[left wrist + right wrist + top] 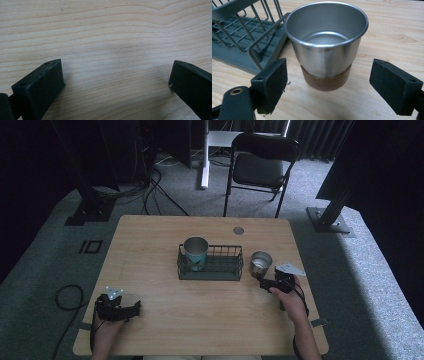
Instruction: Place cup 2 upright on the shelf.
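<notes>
Cup [325,47] stands upright, mouth up, between the spread, empty right claw [329,85].

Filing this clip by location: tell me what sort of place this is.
Probably a recording studio or lab, not a home. Dark curtains line the back, black frame stands flank the wooden table, and cables trail across the grey carpet beside a folding chair.

Your left claw [116,82] hangs close over the bare wooden bench [112,37], its two black jaws spread wide apart. Between them you have nothing but pale grain running left to right, with a faint shadow.
</notes>
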Tool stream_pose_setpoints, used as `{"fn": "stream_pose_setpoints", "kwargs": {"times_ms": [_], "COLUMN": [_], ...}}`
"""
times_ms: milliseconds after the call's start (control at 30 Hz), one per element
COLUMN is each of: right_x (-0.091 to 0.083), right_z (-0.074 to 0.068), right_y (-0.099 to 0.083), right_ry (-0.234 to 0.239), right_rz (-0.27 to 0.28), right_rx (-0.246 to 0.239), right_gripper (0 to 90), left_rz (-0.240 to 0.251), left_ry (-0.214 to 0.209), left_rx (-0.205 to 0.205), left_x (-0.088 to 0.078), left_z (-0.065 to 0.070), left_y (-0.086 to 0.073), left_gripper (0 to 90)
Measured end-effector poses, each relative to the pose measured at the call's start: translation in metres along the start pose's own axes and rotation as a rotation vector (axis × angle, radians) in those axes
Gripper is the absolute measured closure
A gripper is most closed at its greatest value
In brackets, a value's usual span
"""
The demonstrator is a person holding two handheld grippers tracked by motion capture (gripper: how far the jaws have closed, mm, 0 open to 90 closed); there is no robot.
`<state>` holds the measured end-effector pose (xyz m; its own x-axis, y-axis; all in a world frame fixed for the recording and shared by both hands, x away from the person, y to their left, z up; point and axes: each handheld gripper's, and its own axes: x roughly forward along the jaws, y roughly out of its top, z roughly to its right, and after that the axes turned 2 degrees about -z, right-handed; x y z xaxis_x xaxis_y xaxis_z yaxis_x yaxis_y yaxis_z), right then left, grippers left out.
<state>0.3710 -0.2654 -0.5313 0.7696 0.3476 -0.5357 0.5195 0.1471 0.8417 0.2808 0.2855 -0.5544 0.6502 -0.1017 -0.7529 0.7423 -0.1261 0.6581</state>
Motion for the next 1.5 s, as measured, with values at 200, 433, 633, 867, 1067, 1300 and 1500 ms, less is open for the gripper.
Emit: {"fn": "stream_pose_setpoints", "kwargs": {"times_ms": [200,433,633,867,1067,1300,1500], "right_x": [0.006,0.013,0.018,0.024,0.027,0.031,0.033], "right_z": [0.0,-0.001,-0.001,-0.001,-0.002,-0.004,-0.005], "right_y": [0.005,0.007,0.009,0.012,0.015,0.015,0.015], "right_ry": [0.003,0.007,0.003,0.009,0.009,-0.003,-0.015], "right_rz": [0.022,0.033,0.044,0.065,0.075,0.073,0.072], "right_rx": [0.01,0.018,0.019,0.018,0.021,0.016,0.014], "right_gripper": [14.4,14.3,14.3,14.2,13.4,13.5,16.0], "left_rz": [0.0,0.0,0.001,0.001,0.0,0.0,0.0], "left_ry": [0.0,0.0,0.0,0.0,0.0,0.0,0.0], "left_rx": [0.0,0.0,-0.002,-0.002,0.0,0.0,0.0], "left_x": [0.0,0.0,0.0,0.0,0.0,0.0,0.0], "left_z": [0.0,0.0,0.0,0.0,0.0,0.0,0.0], "left_y": [0.0,0.0,0.0,0.0,0.0,0.0,0.0], "left_gripper": [0.3,0.3,0.3,0.3,0.3,0.3,0.3]}}
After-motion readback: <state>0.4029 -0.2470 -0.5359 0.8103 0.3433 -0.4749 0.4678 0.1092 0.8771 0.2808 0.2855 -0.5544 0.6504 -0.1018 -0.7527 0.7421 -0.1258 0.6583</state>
